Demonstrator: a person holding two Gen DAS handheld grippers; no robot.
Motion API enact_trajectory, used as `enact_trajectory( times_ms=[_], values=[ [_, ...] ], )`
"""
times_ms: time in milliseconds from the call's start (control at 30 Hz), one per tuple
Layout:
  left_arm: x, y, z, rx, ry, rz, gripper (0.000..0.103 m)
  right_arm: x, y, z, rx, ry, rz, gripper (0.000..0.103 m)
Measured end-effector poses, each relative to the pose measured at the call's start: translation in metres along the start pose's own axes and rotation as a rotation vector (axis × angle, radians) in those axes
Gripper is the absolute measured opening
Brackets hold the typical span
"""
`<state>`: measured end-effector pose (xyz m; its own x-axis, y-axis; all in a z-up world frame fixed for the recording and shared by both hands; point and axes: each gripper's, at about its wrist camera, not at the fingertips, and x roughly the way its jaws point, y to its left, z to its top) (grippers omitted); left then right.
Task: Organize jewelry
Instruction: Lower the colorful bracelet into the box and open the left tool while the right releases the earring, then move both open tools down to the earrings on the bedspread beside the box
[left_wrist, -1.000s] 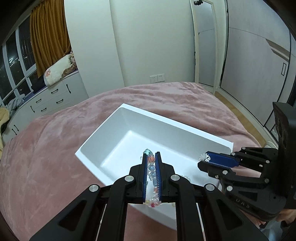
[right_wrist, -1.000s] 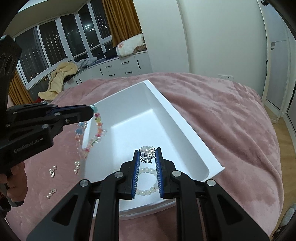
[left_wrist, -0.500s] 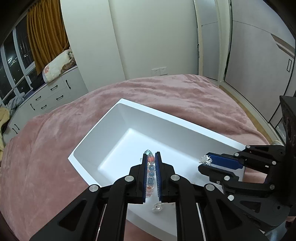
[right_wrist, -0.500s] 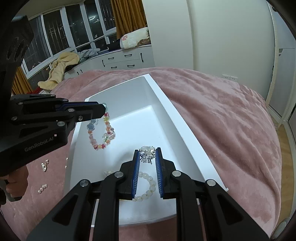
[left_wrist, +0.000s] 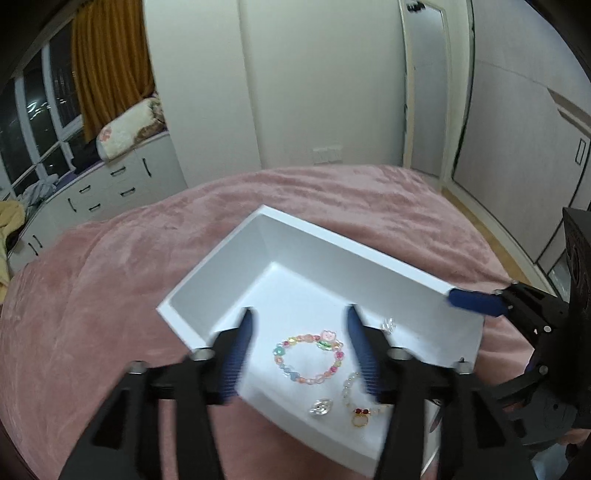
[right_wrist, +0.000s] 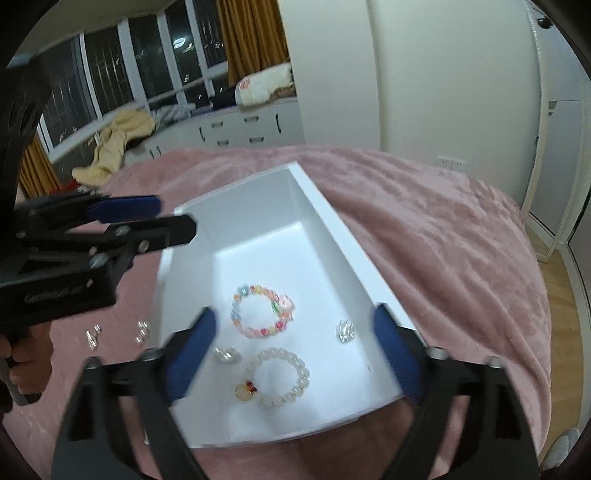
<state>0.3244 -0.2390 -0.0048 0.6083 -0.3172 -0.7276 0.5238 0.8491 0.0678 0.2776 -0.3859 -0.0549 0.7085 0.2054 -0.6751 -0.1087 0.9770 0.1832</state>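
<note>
Several loose pieces remain outside the white box (right_wrist: 325, 229), on the pink bed (right_wrist: 443, 236): small pale trinkets (right_wrist: 142, 332) lying in a short row just left of the box's left wall, below my left gripper (right_wrist: 173, 218). They are too small to identify; two or three little clusters, glassy or pearly.

Both sets of fingers stand spread wide and hold nothing. My right gripper (right_wrist: 291, 354) hangs over the near end of the box; the left one hangs over the box's left rim.

Contents of the box, all lying flat on its floor:
- coloured bead bracelet (right_wrist: 260, 310), a closed ring of pastel and bright beads with a pink charm, near the middle
- pale bead bracelet (right_wrist: 280, 376), milky round beads, with a small gold and red charm at its near left
- clear crystal piece (right_wrist: 344, 330), by the right wall
- silvery piece (right_wrist: 226, 355), by the left wall

Relation that matters: the trinkets lie to the left of the box, on my left gripper's side and under it, well apart from my right gripper, with the box wall between. I judge the left the natural one to fetch them. Their row runs roughly across the view, alongside the box. Being tiny on plush fabric, they may slip a pinch.
</note>
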Motion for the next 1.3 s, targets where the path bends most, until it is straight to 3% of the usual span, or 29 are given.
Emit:
enact_trajectory(
  times_ms=[67,200,733,1133,1300],
  values=[
    [-0.013,0.007,-0.001,-0.015,-0.023,-0.004,0.075,-0.007,0.001,0.003,0.015,-0.020,-0.002,0.098],
    [-0.039,0.022,-0.008,-0.024,-0.059,0.007,0.084,-0.017,0.014,0.009,-0.010,-0.039,-0.013,0.098],
    [-0.115,0.109,-0.084,-0.097,-0.086,0.125,0.085,-0.042,0.093,0.012,-0.076,-0.100,0.057,0.098],
    [-0.112,0.153,-0.175,-0.155,-0.019,0.188,0.085,-0.005,0.172,-0.004,-0.144,-0.076,0.146,0.098],
    [-0.098,0.159,-0.205,-0.167,0.019,0.173,0.085,0.017,0.189,-0.014,-0.147,-0.051,0.165,0.098]
  ],
)
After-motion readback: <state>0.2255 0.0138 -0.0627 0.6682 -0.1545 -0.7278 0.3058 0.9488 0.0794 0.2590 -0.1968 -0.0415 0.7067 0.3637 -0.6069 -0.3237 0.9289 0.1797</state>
